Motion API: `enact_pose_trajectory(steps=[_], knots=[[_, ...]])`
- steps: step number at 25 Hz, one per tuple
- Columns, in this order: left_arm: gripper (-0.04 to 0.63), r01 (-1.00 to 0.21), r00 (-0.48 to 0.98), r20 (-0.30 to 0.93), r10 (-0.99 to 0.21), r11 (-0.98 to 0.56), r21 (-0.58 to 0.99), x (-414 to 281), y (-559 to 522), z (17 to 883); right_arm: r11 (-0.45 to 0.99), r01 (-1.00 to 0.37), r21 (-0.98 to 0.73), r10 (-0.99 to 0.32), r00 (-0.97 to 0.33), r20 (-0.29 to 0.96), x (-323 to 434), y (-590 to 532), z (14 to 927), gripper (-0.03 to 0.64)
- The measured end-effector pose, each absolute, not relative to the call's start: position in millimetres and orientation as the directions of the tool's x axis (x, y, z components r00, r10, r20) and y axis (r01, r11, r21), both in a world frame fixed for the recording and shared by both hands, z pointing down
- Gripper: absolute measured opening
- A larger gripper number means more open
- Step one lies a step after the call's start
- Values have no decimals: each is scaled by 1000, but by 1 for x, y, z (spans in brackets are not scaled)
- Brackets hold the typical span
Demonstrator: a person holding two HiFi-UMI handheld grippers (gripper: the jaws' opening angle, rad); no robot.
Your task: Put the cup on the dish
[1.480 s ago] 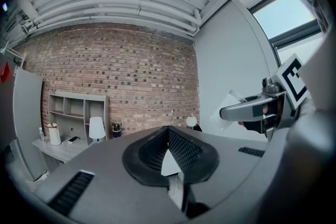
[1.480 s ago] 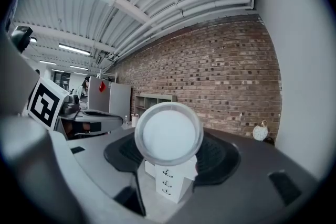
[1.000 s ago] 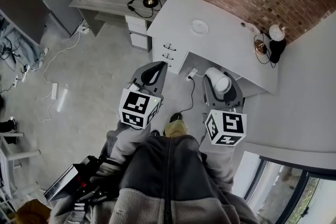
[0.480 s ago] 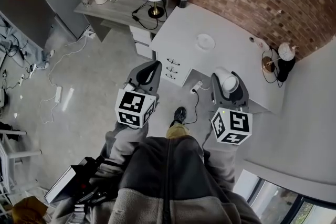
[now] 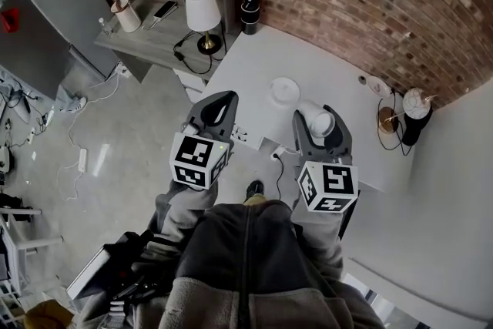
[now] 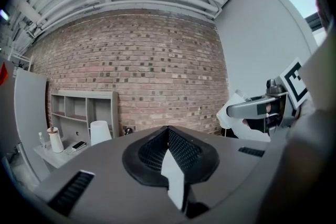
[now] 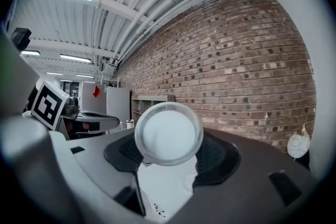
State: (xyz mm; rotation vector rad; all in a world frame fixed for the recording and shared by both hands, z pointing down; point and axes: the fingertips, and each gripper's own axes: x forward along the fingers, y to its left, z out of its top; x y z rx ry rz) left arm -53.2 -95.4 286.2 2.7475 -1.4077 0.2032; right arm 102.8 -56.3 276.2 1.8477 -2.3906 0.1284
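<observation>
A white cup point(image 5: 321, 122) is gripped between the jaws of the right hand-held gripper point(image 5: 319, 118), which stand wide apart and press on its sides. In the right gripper view the cup point(image 7: 168, 134) is seen lying on its side in the right hand-held gripper point(image 7: 170, 156), with its round mouth turned back towards the camera. The cup is held in the air over the near edge of the white table point(image 5: 347, 85). The dish point(image 5: 284, 91), small, round and white, is seen on this table, close to the cup but not touching it; the cup is not yet set on it.

The left hand-held gripper point(image 5: 219, 105) is kept beside the table, over the grey floor point(image 5: 139, 127). In the left gripper view its jaws point(image 6: 168, 152) are seen closed together, and nothing is held between them. In the same view, the right hand-held gripper point(image 6: 261, 108) with the cup point(image 6: 231, 113) is seen at the right side.

A brick wall point(image 5: 370, 4) is found behind the table. A lamp point(image 5: 201, 9) with a white shade is placed on a lower grey table point(image 5: 158, 38) at the left
</observation>
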Motion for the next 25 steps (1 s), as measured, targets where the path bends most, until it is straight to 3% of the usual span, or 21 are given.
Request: enact_pose_trajectory(steps=[10,25], knots=[[5,-786,596,243,-765,-618,-17,17,-162,314,274,-960,-66,-937,-282,209,146,-120,307,261],[5,-744,633,383,-672,-665,63,44,-207,388,239,-968,-81,-898,-252,362,153,-159,370,261]])
